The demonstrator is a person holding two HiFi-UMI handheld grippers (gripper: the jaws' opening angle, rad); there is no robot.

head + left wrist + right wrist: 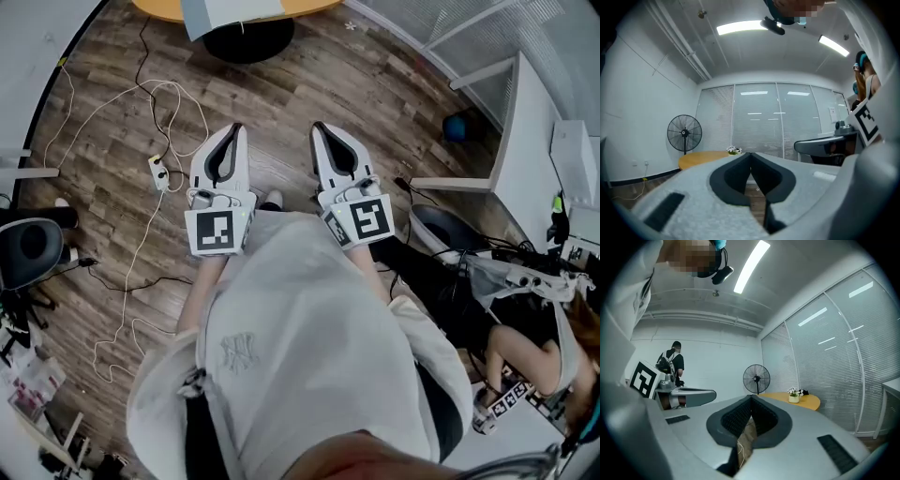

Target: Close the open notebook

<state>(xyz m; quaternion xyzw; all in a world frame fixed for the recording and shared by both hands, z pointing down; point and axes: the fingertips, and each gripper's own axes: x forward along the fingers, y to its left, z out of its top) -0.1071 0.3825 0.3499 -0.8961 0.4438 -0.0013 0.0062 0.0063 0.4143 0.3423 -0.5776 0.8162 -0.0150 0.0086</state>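
I see no open notebook that I can name for sure. A pale flat sheet lies on the round orange table at the far top edge of the head view; what it is I cannot tell. My left gripper and right gripper are held side by side at waist height over the wood floor, both pointing level toward that table. The left gripper has its jaws shut, tips meeting, nothing between them. In the right gripper view, the right gripper also shows shut jaws holding nothing.
White cables and a power strip trail across the floor on the left. A black table base stands ahead. An office chair is at the left, a white desk and a seated person at the right. A standing fan is by the wall.
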